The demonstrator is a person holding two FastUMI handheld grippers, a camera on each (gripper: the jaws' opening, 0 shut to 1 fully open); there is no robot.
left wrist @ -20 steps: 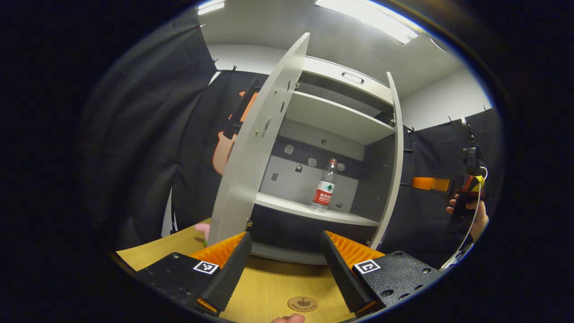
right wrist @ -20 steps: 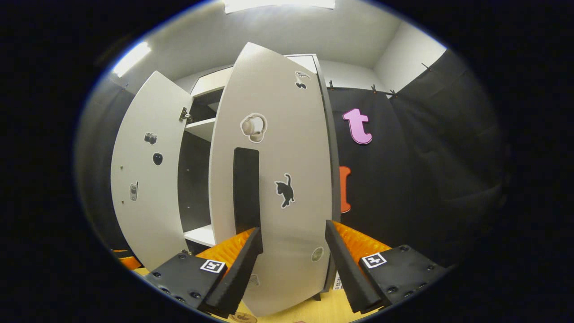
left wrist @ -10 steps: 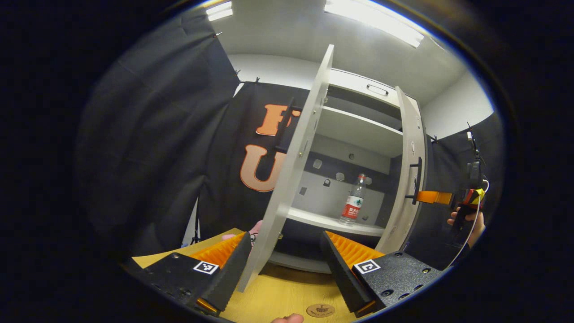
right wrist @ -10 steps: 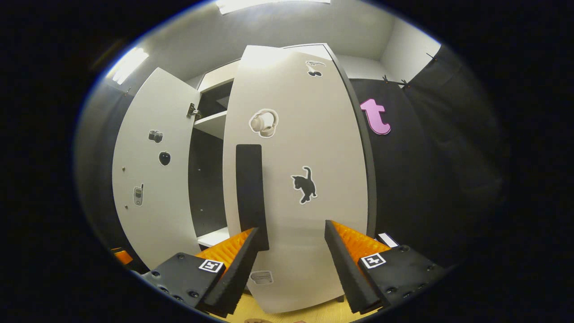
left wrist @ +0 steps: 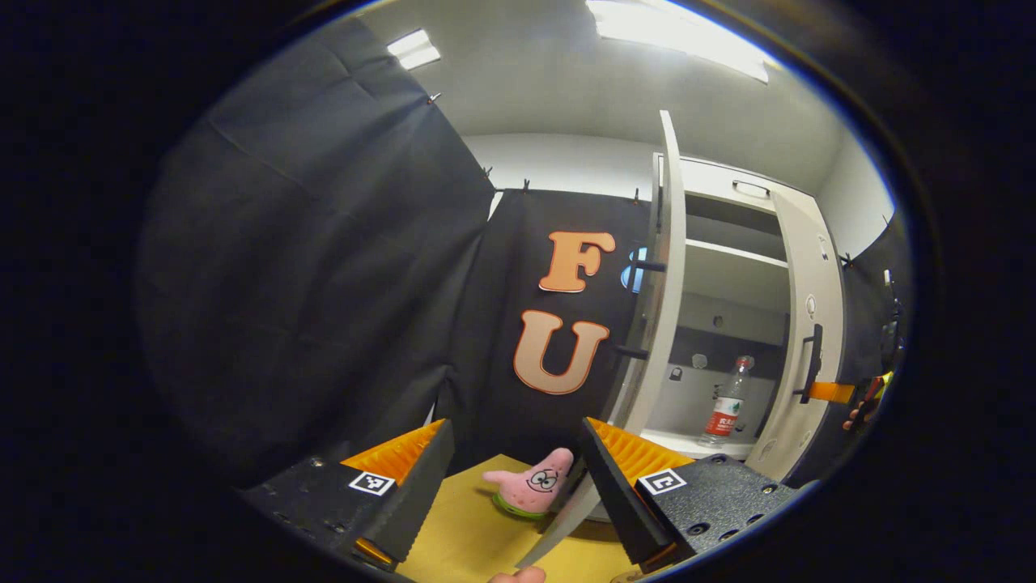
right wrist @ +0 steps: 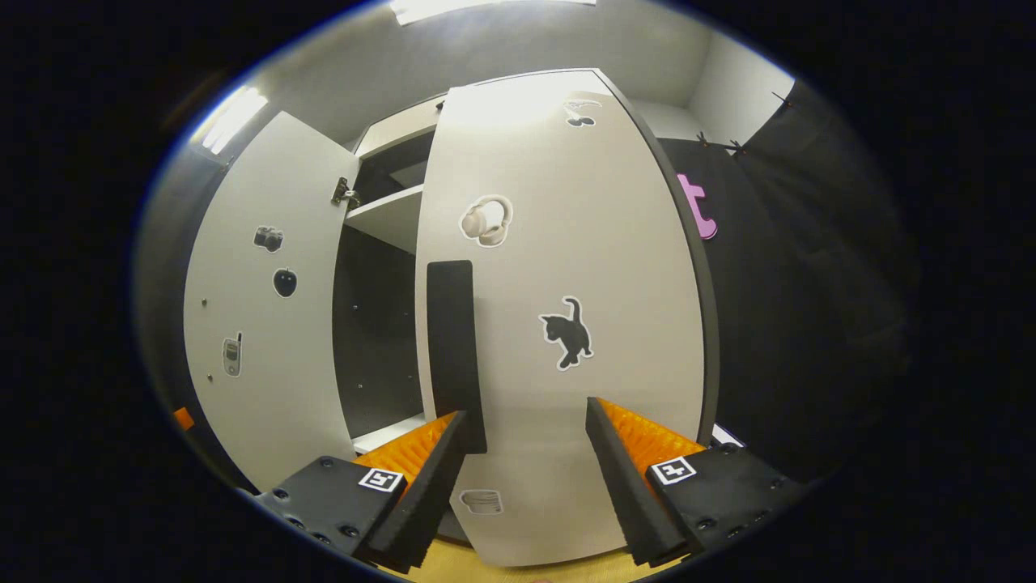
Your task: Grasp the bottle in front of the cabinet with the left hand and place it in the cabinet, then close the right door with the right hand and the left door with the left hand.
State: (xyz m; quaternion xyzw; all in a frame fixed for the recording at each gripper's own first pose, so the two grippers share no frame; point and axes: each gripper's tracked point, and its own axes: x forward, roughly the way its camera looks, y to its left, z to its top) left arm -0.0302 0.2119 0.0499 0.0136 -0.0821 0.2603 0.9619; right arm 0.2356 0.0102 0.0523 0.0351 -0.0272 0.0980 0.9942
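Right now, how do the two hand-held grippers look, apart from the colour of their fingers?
Each hand-held gripper, left and right, has two wedge-shaped fingers with ribbed inner faces. They sit on black, textured blocks with screws. Each block carries a small square black-and-white marker.

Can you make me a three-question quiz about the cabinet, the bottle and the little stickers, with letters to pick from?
1. Where is the bottle?
A. on a shelf inside the cabinet
B. on the table
C. held in a gripper

2. How many stickers are on the inside of the left door?
A. one
B. three
C. six

3. How are the fingers of the left gripper?
A. shut on the bottle
B. shut on a handle
C. open with nothing between them

Answers:
1. A, it stands upright on the white shelf behind the doors.
2. B, the right gripper view shows a camera, an apple and a phone.
3. C, the fingers stand wide apart, and the pink star toy sits on the table beyond them.
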